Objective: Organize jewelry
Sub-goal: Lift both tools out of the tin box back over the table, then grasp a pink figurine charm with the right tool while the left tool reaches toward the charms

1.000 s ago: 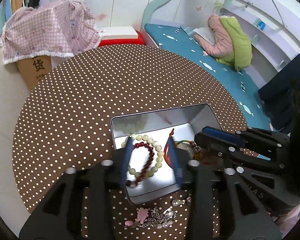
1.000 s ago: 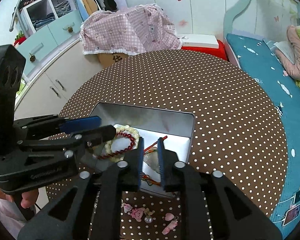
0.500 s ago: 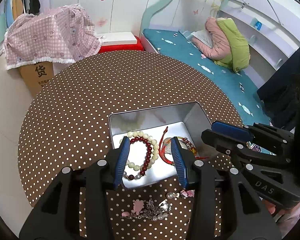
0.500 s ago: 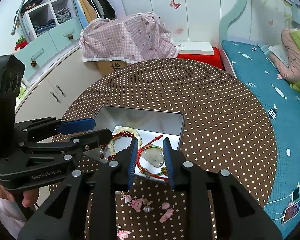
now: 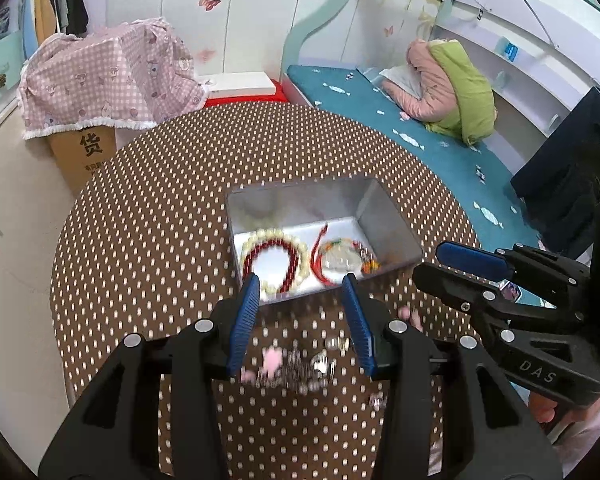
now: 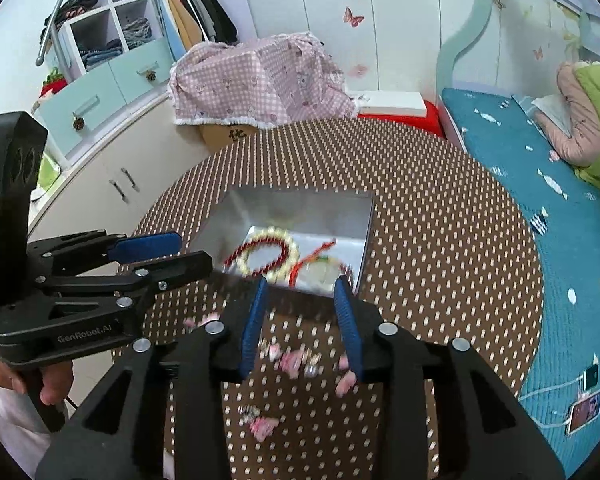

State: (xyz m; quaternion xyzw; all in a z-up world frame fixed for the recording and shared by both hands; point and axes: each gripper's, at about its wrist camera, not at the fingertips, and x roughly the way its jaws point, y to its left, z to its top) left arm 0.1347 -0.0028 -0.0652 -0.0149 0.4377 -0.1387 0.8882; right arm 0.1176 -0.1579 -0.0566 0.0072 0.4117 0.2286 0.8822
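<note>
Left tongs (image 5: pixel 300 286) and right tongs (image 6: pixel 300 288) spread, empty, right's just widened; tin (image 5: pixel 384 220) ahead, bare tabletop (image 5: pixel 148 216) beyond; bodies marked "DAS", "GenRobot.AI"

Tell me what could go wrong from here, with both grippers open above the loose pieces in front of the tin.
1. The pink charms and pearl pieces lie small and scattered on the dotted cloth; a pinch may catch only some, or snag the cloth.
2. The left gripper and right gripper work side by side and could bump.
3. The tin sits just beyond and might get nudged.
</note>
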